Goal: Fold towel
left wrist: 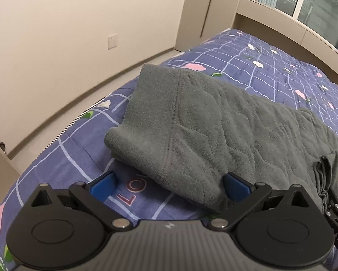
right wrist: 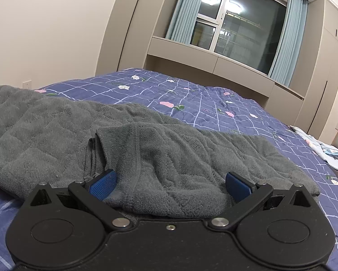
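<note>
While one grey towel (left wrist: 214,124) lies on one bed (left wrist: 270,67) | left claw (left wrist: 169,187) spread | right claw (right wrist: 170,186) spread

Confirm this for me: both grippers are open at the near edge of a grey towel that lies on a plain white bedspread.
Not quite. The bedspread is not plain white: it is blue with a pale grid and small flowers, as the right wrist view shows. The rest holds: the left gripper and the right gripper are both open at the near edge of the grey towel.
</note>
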Action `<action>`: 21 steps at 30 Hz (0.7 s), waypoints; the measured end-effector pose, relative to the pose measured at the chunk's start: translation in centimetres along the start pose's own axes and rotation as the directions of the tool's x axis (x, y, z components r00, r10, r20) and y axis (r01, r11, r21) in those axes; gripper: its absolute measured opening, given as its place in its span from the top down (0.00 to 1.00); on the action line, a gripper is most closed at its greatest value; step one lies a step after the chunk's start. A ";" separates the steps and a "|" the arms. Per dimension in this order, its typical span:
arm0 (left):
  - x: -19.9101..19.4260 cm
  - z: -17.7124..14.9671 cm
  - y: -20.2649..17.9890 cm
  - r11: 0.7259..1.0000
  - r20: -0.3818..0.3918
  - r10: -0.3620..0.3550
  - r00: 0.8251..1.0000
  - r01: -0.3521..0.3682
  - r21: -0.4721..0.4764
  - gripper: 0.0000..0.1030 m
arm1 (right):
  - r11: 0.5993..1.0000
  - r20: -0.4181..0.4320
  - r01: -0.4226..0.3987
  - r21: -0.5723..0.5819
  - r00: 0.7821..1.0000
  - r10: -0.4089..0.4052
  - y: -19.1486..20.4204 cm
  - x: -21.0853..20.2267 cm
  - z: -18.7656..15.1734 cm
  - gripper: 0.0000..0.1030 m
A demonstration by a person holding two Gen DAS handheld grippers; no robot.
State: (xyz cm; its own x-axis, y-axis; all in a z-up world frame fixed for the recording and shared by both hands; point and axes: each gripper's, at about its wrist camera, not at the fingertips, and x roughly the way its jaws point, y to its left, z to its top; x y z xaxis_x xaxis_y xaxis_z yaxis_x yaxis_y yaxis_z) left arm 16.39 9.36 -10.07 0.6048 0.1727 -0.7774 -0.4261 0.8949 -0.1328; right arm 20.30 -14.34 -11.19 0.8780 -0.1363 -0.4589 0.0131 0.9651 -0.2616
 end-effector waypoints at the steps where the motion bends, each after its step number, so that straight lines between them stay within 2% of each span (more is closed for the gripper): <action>1: 0.0 0.0 0.0 1.000 0.003 0.000 1.000 0.000 -0.003 0.00 | 1.000 0.000 0.000 0.001 1.000 0.000 0.0 0.0 0.0 0.00; 5: -0.3 0.6 0.5 0.996 -0.010 -0.065 0.998 0.065 -0.059 0.01 | 1.000 0.000 -0.001 0.001 1.000 0.001 0.0 0.0 0.0 0.00; 8: -0.3 1.0 1.4 0.982 -0.007 -0.144 0.990 0.142 -0.122 0.01 | 1.000 0.000 -0.001 0.001 1.000 0.001 0.0 0.0 0.0 0.00; 11: -0.2 0.8 2.2 0.967 0.017 -0.180 0.984 0.180 -0.179 0.02 | 1.000 0.000 -0.001 0.001 1.000 0.001 0.0 0.0 0.0 0.00; 14: -0.1 0.4 3.3 0.944 0.069 -0.179 0.982 0.191 -0.268 0.14 | 1.000 0.000 -0.002 0.002 1.000 0.002 0.0 0.0 0.0 0.00; 16: 0.0 0.1 3.9 0.929 0.093 -0.165 0.982 0.186 -0.320 0.28 | 1.000 0.000 -0.002 0.002 1.000 0.002 0.0 0.0 0.0 0.00; 17: 0.0 0.0 4.2 0.924 0.100 -0.161 0.982 0.186 -0.335 0.31 | 1.000 0.000 -0.002 0.003 1.000 0.002 0.0 0.0 0.0 0.00; 19: 0.0 -0.4 4.8 0.908 0.115 -0.150 0.982 0.183 -0.377 0.42 | 1.000 0.000 -0.003 0.003 1.000 0.003 0.0 0.0 0.0 0.00; 21: 0.0 -0.7 5.2 0.888 0.130 -0.153 0.980 0.194 -0.416 0.43 | 1.000 0.000 -0.004 0.005 1.000 0.004 0.0 0.0 0.0 0.00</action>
State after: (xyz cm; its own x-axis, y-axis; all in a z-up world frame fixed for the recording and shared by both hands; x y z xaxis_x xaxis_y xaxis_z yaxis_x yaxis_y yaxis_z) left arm 13.70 13.73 -11.21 0.7452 0.0859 -0.6612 -0.5413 0.6570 -0.5247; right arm 20.30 -14.36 -11.23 0.8780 -0.1325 -0.4600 0.0122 0.9668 -0.2552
